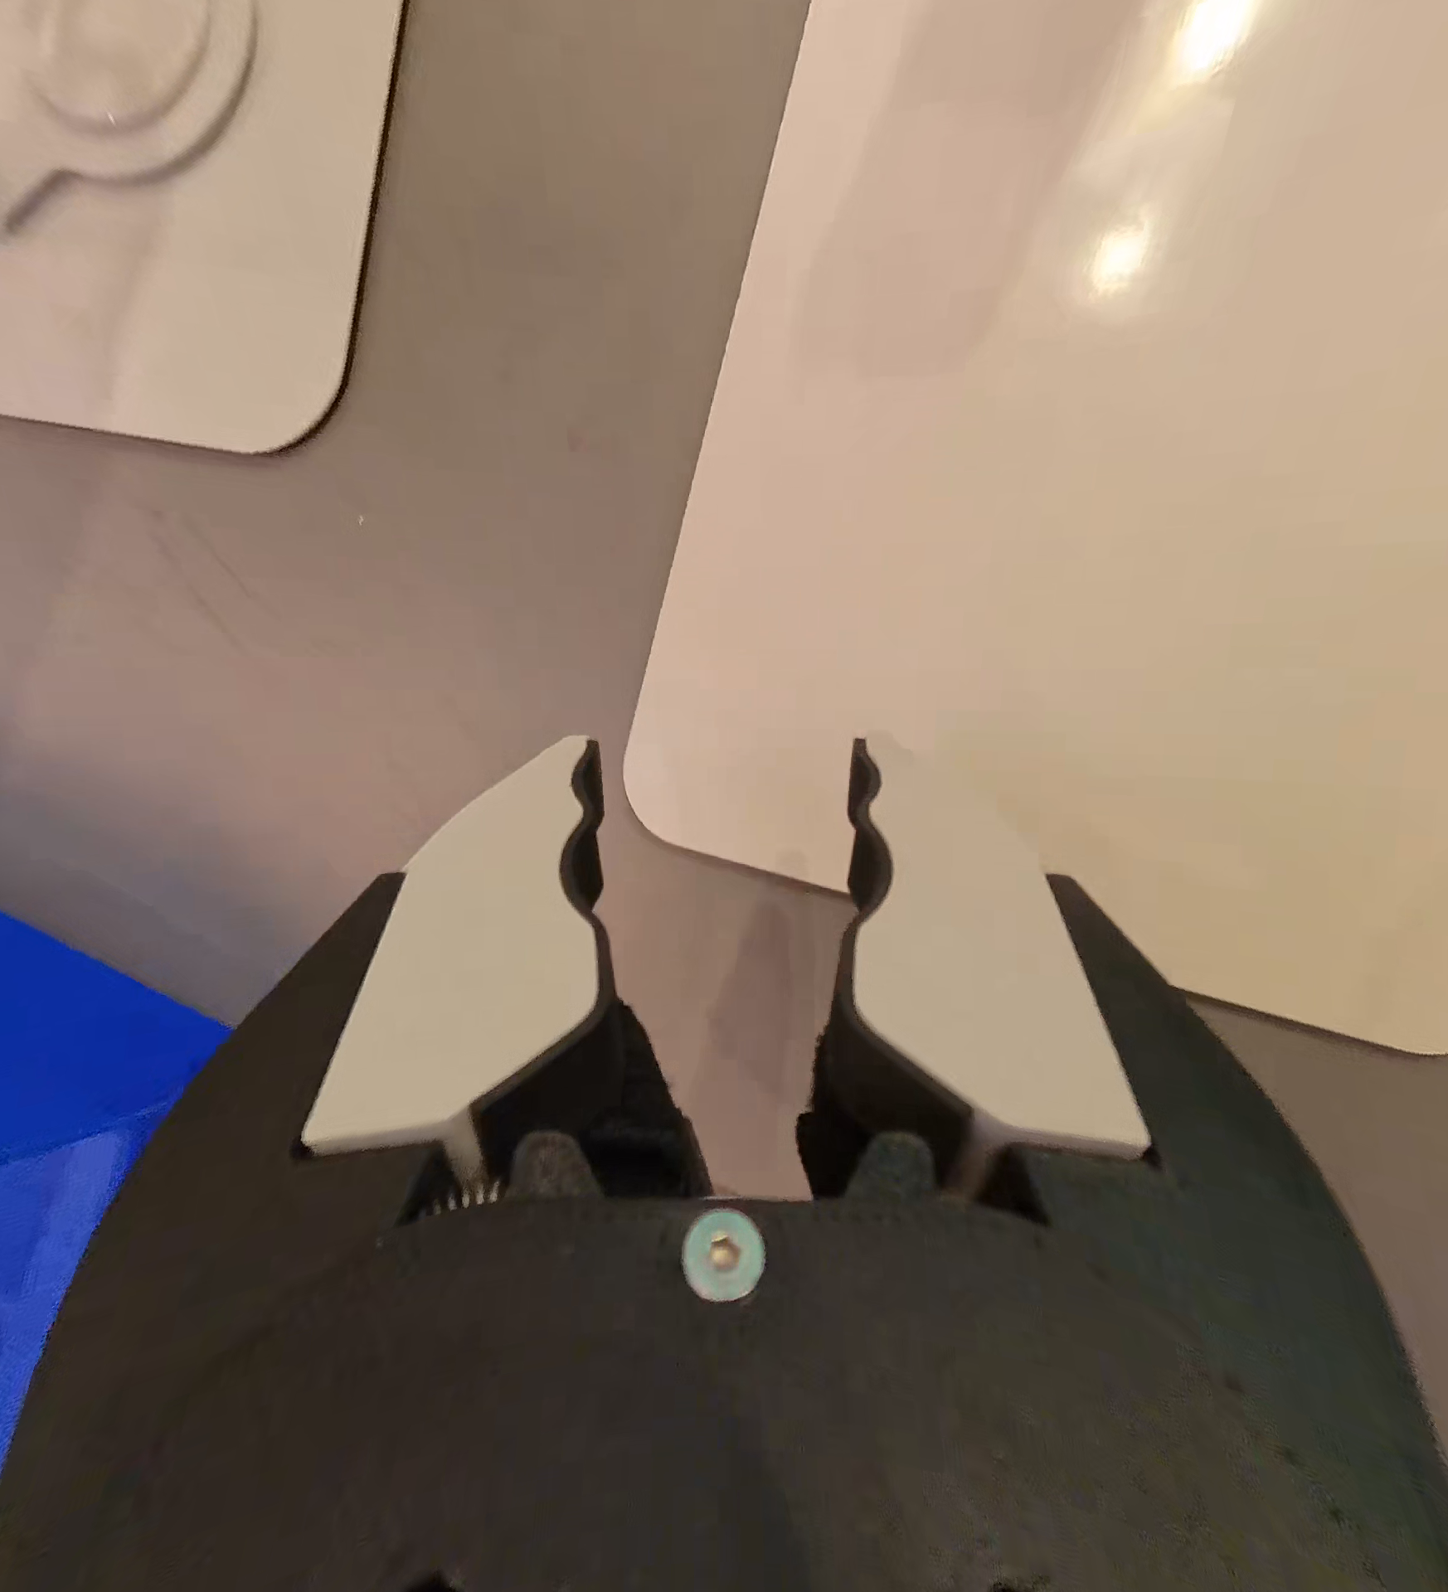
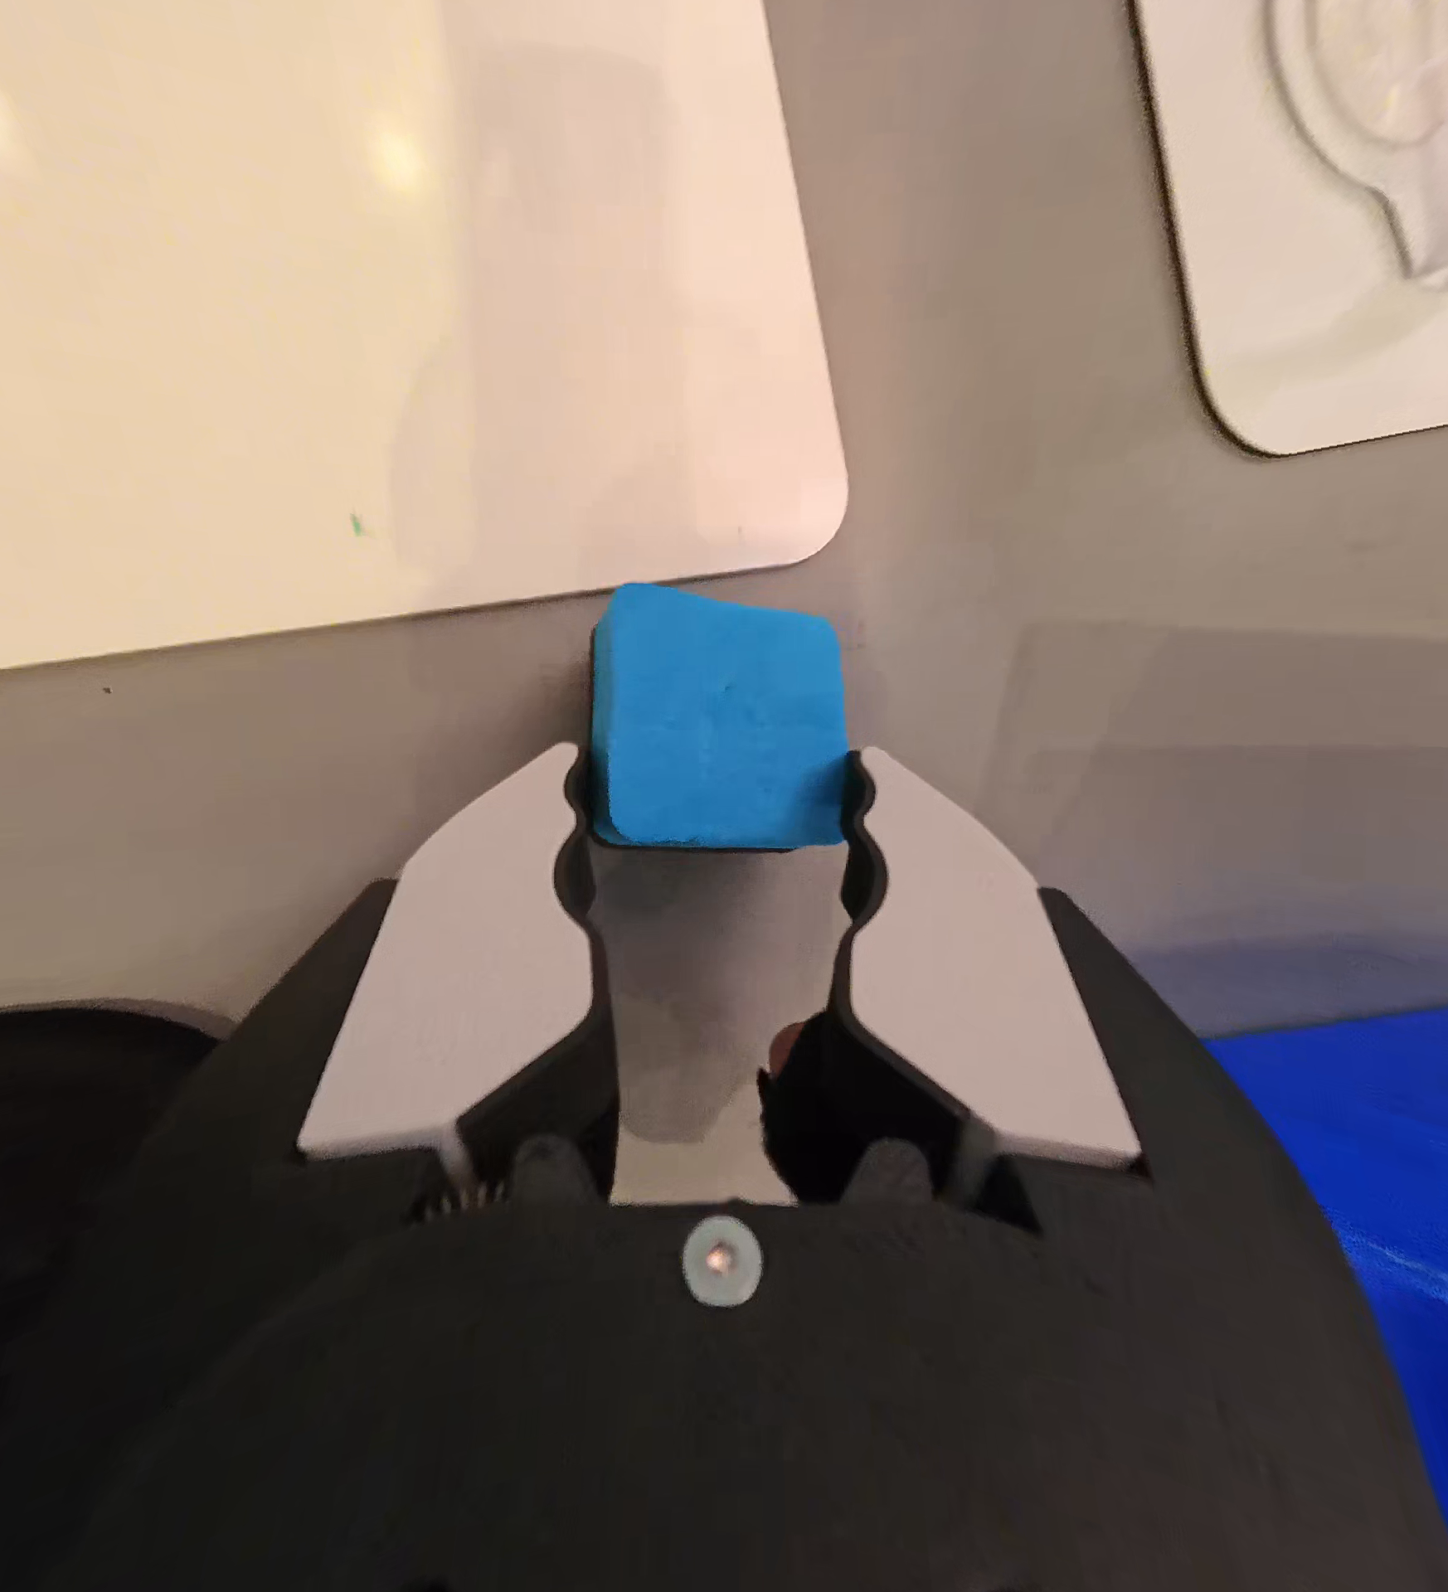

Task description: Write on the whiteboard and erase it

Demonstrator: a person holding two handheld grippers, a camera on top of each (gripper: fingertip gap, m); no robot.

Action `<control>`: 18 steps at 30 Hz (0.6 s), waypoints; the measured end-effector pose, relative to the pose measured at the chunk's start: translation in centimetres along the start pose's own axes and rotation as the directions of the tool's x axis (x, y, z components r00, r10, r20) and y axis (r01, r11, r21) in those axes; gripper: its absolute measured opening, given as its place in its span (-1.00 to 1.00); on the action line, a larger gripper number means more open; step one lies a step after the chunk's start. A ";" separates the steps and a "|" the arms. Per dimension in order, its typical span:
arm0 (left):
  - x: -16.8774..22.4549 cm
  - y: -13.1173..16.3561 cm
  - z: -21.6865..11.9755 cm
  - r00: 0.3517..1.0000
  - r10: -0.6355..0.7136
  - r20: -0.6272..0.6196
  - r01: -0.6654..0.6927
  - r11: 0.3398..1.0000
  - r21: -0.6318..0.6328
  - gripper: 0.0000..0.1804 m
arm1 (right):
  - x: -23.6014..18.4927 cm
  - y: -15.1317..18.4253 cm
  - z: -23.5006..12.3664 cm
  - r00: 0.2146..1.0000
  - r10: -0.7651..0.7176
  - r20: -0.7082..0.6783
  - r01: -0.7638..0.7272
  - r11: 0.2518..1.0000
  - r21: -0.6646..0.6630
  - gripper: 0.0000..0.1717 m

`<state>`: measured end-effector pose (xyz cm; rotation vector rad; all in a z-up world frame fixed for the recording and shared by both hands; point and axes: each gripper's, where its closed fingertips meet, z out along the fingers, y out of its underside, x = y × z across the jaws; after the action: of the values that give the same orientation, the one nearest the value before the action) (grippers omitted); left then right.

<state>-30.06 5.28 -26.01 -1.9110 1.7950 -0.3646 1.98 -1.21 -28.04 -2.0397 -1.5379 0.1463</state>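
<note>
Blue square foam eraser (image 2: 716, 719) clamped between right gripper (image 2: 716, 797) pads, probably for wiping the white glossy whiteboard (image 2: 341, 301) up ahead-left. Left gripper (image 1: 725, 797) open, empty.

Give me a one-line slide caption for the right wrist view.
Right gripper closed on a blue eraser over the grey table, just off the whiteboard corner.

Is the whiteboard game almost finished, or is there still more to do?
Probably near the end. The whiteboard looks wiped clean except one tiny green speck. The right gripper holds the blue eraser just off the board's corner. The left gripper is open with nothing in it. Left: that speck, then putting the eraser down.
</note>
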 end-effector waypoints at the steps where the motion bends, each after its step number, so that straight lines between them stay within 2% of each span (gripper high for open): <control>1: 0.0 0.3 0.1 1.000 -0.005 -0.001 0.005 1.000 -0.001 -0.39 | -0.1 0.2 0.2 1.000 -0.010 0.011 0.010 1.000 -0.009 -0.34; 5: -0.2 1.0 0.3 0.999 -0.030 -0.016 0.030 1.000 0.004 -0.40 | 0.0 0.4 0.7 0.997 -0.048 0.053 0.050 0.999 -0.022 -0.34; 9: -0.3 1.6 0.5 0.999 -0.039 -0.013 0.038 0.999 -0.003 -0.40 | 0.6 0.6 1.2 0.995 -0.077 0.055 0.082 0.992 -0.099 -0.33; 12: -0.4 1.7 0.2 0.999 -0.050 -0.004 0.050 0.999 0.011 -0.39 | 0.9 0.7 1.1 0.996 -0.077 0.049 0.084 0.987 -0.140 -0.25; 18: -2.4 2.5 -2.8 0.992 -0.097 0.084 0.093 0.995 0.047 -0.39 | 0.5 1.1 0.5 0.997 -0.070 0.035 0.075 0.983 -0.165 -0.20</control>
<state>-33.84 7.19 -24.64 -1.9568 1.6326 -0.3454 2.87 -0.78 -28.87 -2.1130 -1.6900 0.0197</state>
